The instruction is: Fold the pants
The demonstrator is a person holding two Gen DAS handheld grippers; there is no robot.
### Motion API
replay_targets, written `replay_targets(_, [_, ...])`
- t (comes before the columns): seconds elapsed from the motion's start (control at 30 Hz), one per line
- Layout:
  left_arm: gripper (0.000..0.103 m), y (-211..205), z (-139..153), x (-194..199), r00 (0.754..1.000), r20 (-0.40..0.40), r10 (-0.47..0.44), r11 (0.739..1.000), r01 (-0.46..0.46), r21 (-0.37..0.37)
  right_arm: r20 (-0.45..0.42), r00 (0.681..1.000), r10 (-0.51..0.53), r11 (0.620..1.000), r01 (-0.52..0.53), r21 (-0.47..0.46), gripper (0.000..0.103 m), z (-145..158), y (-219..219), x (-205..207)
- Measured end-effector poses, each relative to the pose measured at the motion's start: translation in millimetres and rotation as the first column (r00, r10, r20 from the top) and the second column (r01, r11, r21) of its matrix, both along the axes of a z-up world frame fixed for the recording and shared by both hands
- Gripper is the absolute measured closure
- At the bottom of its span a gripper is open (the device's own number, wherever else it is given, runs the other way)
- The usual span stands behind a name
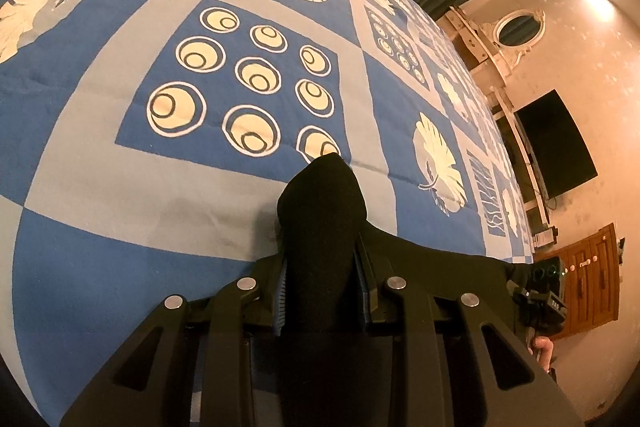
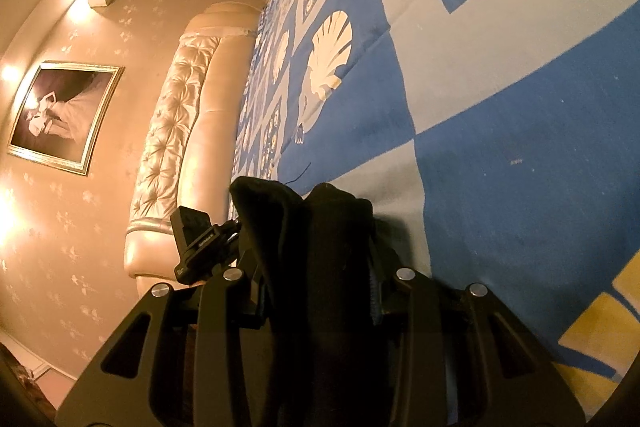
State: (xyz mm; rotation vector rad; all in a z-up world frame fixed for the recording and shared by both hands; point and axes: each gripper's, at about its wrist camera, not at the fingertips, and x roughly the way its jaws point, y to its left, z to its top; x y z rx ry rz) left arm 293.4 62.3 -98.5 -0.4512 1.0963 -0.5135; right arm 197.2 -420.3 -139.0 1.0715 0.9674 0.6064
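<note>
1. Most of the black pants (image 1: 320, 219) are dropping out of view below both cameras, so their overall shape is staying hidden.
2. The left hand-held gripper (image 1: 322, 291) is clamping 1 bunched fold just above the blue patterned bedspread (image 1: 120, 155).
3. The right hand-held gripper (image 2: 316, 287) is pinching a thicker dark bundle of pants (image 2: 320, 227), near the bedspread (image 2: 500, 147) edge beside the tufted headboard (image 2: 180, 131).
</note>
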Motion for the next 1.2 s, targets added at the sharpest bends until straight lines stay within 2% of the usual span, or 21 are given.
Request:
replay_targets(0.63, [0.076,9.0,-6.3,-0.4,1.0,0.004,0.018,0.999,-0.018,-0.049,0.017,0.999,-0.034,0.999,0.034,0.033,0.07,-6.5,-2.3,2.8])
replay_targets(0.7, [0.074,7.5,-5.3,-0.5,1.0,0.011,0.009,0.999,-0.008,-0.04,0.017,0.999,-0.033,0.999,0.033,0.036,0.07,-6.3,-1.8,2.2])
replay_targets(0.77, [0.069,5.5,-3.2,-2.4,0.999,0.03,-0.013,1.0,0.014,-0.026,0.021,0.999,-0.027,0.999,0.026,0.033,0.07,-5.3,-1.0,2.5])
replay_targets(0.93, [0.056,9.7,3.0,-6.7,0.997,0.073,-0.034,0.999,0.036,-0.027,0.029,0.999,-0.018,1.0,0.017,0.024,0.059,1.9,0.8,1.8])
replay_targets(1.0, [0.055,14.9,5.2,-11.3,0.997,0.075,-0.032,0.999,0.036,-0.04,0.036,0.999,-0.018,1.0,0.017,0.013,0.052,7.7,-0.8,-1.8])
replay_targets(1.1, [0.054,24.0,5.6,-23.5,0.998,0.056,-0.034,0.998,0.037,-0.059,0.056,0.998,-0.016,0.998,0.019,-0.055,0.041,19.0,-1.2,-11.4])
replay_targets(1.17, [0.043,30.8,4.8,-37.3,0.999,0.039,-0.025,0.998,0.028,-0.065,0.06,0.998,-0.009,0.993,0.016,-0.116,0.034,24.8,-2.8,-22.0])
replay_targets(1.2, [0.04,33.6,5.0,-45.5,0.999,0.039,-0.019,0.998,0.021,-0.064,0.057,0.998,-0.009,0.99,0.017,-0.141,0.03,26.5,-3.6,-27.2])
